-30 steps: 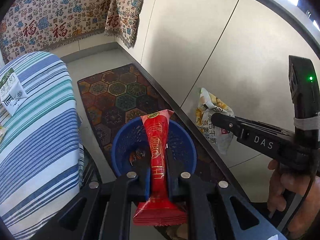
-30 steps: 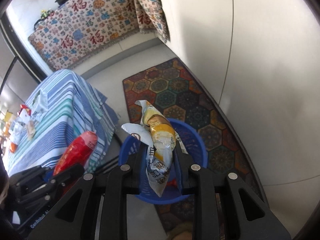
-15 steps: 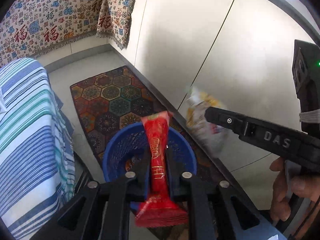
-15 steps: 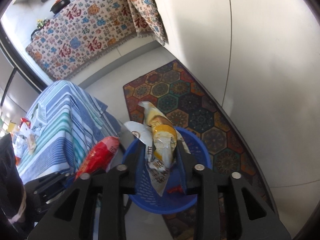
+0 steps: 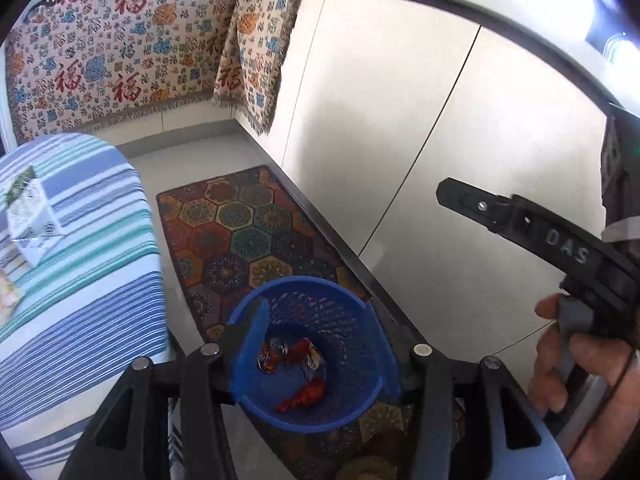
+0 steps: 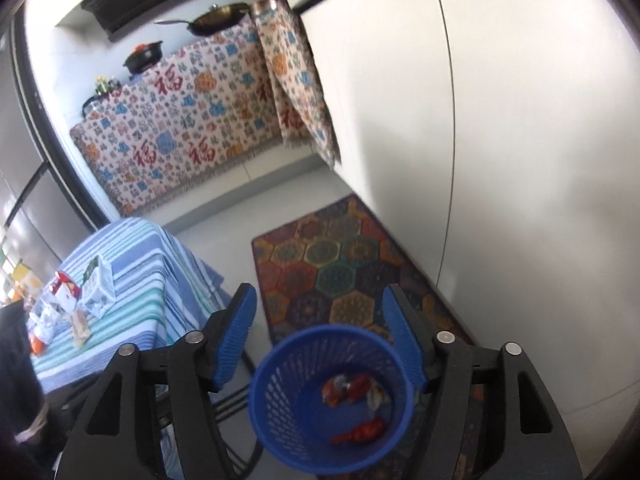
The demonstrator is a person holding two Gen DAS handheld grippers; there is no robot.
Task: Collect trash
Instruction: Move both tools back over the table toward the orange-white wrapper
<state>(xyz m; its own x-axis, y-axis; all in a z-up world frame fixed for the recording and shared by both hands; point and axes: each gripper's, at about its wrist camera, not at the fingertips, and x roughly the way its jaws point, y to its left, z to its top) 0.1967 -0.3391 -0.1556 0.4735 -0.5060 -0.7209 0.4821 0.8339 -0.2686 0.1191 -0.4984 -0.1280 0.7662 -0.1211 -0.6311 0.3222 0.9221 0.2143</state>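
A blue mesh trash basket [image 5: 352,412] stands on the floor below both grippers; it also shows in the right wrist view [image 6: 280,416]. Several wrappers lie in its bottom, among them a red wrapper [image 5: 306,394] that also shows in the right wrist view [image 6: 360,432]. My left gripper [image 5: 316,340] is open and empty above the basket. My right gripper [image 6: 320,328] is open and empty above the basket; its body [image 5: 560,248] shows at the right of the left wrist view.
A table with a blue striped cloth [image 5: 72,264] stands left of the basket and carries a white carton [image 5: 30,220] and several packets [image 6: 64,300]. A patterned rug [image 5: 240,232] lies along white cabinets [image 5: 400,120]. A patterned cloth [image 6: 192,120] covers the far counter.
Both grippers have opened. The red wrapper left the left gripper and the yellow-white packet left the right gripper; both grippers are now empty above the basket.
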